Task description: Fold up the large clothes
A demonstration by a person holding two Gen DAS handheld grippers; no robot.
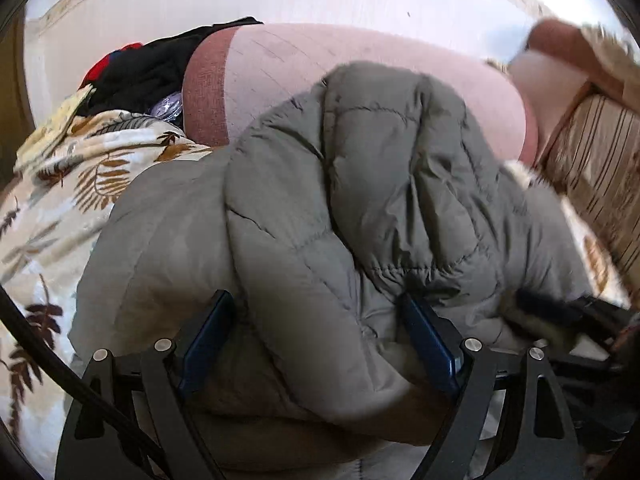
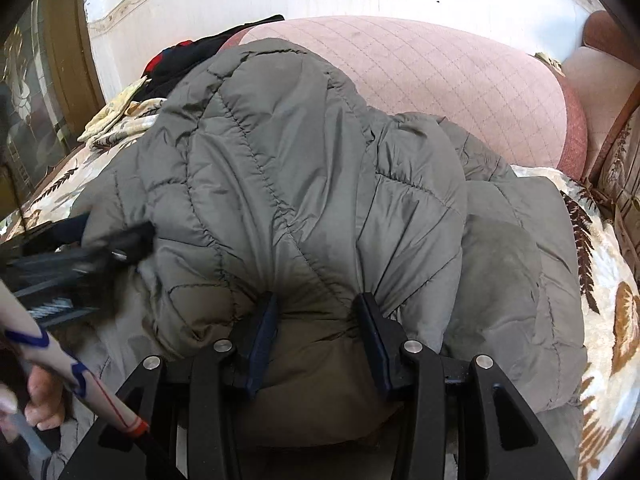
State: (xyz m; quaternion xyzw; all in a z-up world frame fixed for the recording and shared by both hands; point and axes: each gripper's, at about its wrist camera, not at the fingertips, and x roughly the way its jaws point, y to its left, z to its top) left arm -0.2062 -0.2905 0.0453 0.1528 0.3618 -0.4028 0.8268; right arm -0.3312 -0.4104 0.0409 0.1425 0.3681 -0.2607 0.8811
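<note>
Between both grippers, left gripper (image 1: 316,320) wide and right gripper (image 2: 316,320) narrower, gripped grey puffer jacket (image 2: 304,168), hem hidden.

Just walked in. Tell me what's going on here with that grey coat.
A person holding tongs in each hand is folding a grey puffer jacket on a leaf-print blanket in front of a pink cushion. The right tongs pinch a gathered bunch of its padding. The left tongs stand wide around a thick roll of the jacket; whether they grip it is unclear. The jacket is bunched up, not yet folded flat.
</note>
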